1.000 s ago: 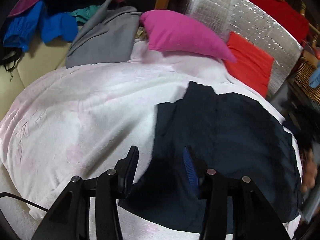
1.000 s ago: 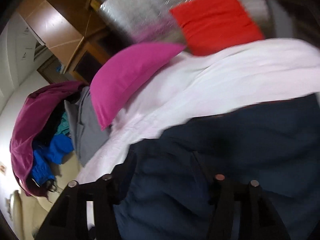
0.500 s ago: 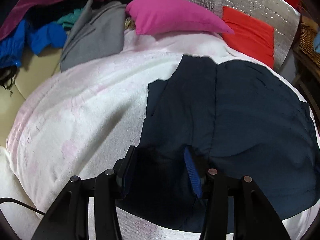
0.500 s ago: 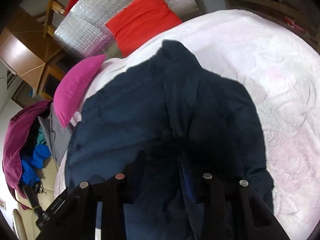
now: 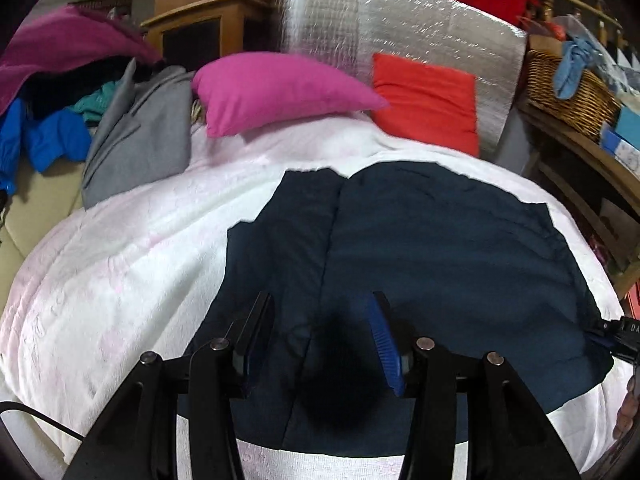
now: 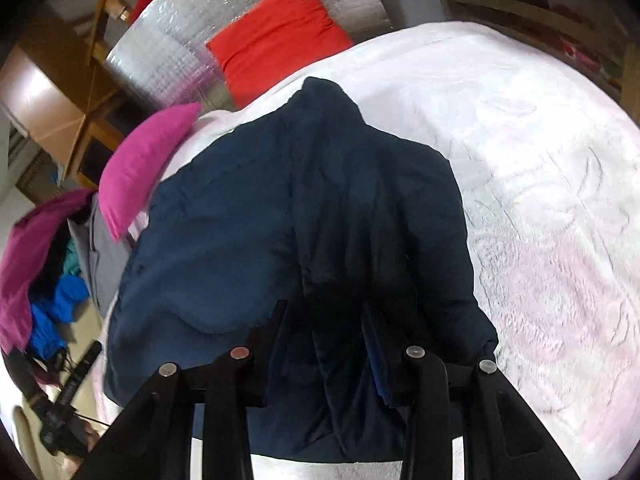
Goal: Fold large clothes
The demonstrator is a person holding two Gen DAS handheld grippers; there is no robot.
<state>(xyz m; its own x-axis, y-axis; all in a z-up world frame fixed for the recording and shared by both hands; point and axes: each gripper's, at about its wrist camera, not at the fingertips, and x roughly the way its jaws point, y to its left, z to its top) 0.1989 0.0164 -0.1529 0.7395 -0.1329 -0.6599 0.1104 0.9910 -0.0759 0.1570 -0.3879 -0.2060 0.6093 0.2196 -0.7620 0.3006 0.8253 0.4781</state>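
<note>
A large dark navy garment (image 5: 420, 256) lies spread on a white-pink blanket (image 5: 120, 280), with a side part folded over along a lengthwise seam. My left gripper (image 5: 320, 320) is open above its near left part, nothing between the jaws. In the right wrist view the same garment (image 6: 248, 224) fills the middle, bunched in folds near the fingers. My right gripper (image 6: 324, 320) is open just above the garment's near edge, its jaws astride a dark fold without closing on it.
A magenta pillow (image 5: 276, 92) and a red cushion (image 5: 428, 100) lie at the bed's head against a silver foil panel (image 5: 400, 32). Grey, blue and purple clothes (image 5: 132, 132) are piled at the left. A wicker basket (image 5: 568, 84) stands at the right.
Both grippers have drawn back toward the garment's near edge and the views have levelled. The garment now lies flatter and more spread out. Both grippers stay open.
</note>
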